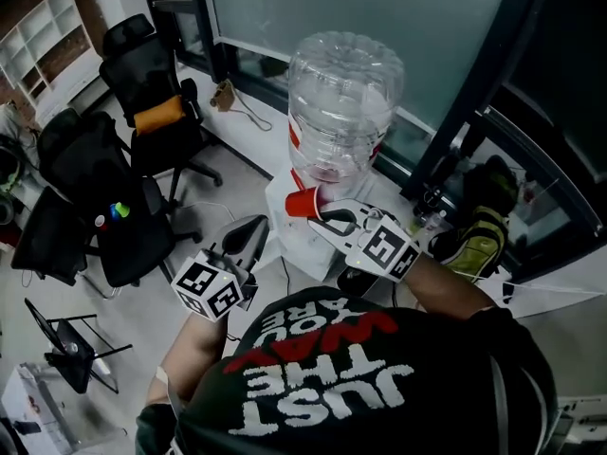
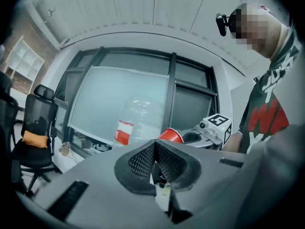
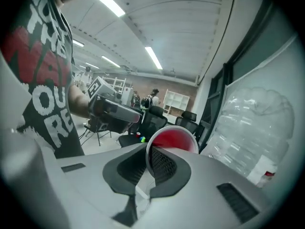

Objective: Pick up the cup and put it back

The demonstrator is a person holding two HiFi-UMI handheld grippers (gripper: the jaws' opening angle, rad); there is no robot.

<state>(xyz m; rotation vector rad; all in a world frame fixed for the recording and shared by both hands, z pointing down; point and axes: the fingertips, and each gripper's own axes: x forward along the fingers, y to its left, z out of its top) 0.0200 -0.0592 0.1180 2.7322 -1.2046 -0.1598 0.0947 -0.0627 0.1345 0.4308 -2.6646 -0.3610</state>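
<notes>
With right gripper [image 3: 148, 157] clamped on red cup [image 3: 174, 141] rim, holds it near water bottle [image 1: 341, 102]; left gripper [image 2: 155, 159] jaws together, apparently empty.

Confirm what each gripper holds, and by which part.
Right gripper pinches the red cup by its rim; left gripper is shut, holding nothing.

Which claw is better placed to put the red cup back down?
Right. The right claw pinches the red cup by its rim, beside the big water bottle. The left claw is shut on nothing, so it would first need a handover.
</notes>
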